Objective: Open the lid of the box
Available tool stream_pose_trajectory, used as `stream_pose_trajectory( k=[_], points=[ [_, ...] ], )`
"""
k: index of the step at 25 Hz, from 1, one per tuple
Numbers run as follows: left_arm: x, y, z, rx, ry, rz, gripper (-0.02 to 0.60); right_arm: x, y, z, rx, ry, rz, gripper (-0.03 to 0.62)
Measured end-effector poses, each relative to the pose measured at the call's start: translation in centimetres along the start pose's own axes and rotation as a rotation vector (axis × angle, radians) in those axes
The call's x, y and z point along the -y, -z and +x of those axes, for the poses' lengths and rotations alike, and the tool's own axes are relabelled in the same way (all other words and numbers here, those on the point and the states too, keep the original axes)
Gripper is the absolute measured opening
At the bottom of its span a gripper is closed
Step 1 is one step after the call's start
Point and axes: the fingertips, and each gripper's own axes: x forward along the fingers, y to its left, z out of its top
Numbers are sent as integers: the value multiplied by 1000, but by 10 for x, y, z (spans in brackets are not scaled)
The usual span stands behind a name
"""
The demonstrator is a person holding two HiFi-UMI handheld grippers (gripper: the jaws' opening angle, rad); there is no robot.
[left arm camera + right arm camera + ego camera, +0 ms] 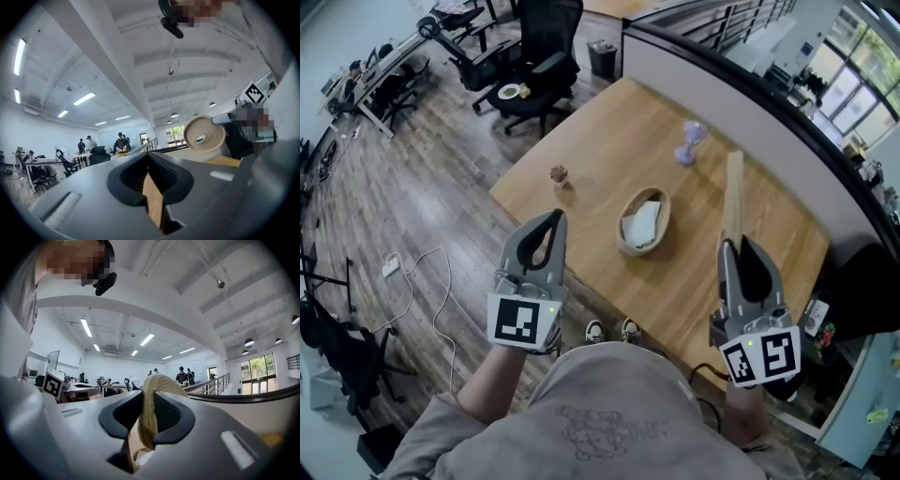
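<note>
An oval woven box [622, 240] lies on the wooden table [609, 141] with a white cloth [643, 223] showing inside. Its woven lid [733, 195] is off the box, held on edge to the right of it and seen as a thin tan strip. My right gripper [733, 246] is shut on the lid's rim; in the right gripper view the lid [150, 423] stands clamped between the jaws [148, 397]. In the left gripper view the lid [204, 133] shows as a round coil. My left gripper [555, 217] hangs at the table's near-left edge, left of the box, shut and empty [149, 157].
A purple figurine [689, 142] stands at the table's far side and a small brown object [559, 174] near its left edge. Office chairs [534, 66] and desks are beyond the table. A white cable [431, 281] lies on the wooden floor at the left.
</note>
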Motion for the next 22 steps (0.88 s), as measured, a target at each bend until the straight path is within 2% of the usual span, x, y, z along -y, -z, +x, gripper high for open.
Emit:
stream_pose_trajectory(
  k=[7,16,22],
  points=[
    [6,20,1,-47,8,-26,2,3,37,4,-76,-9,82,81],
    [5,15,4,-26,21,-17,2,3,36,7,-85,-21,61,81],
    [10,12,4,-41,21,-28,2,6,39,5,-105,-31,62,81]
  ],
)
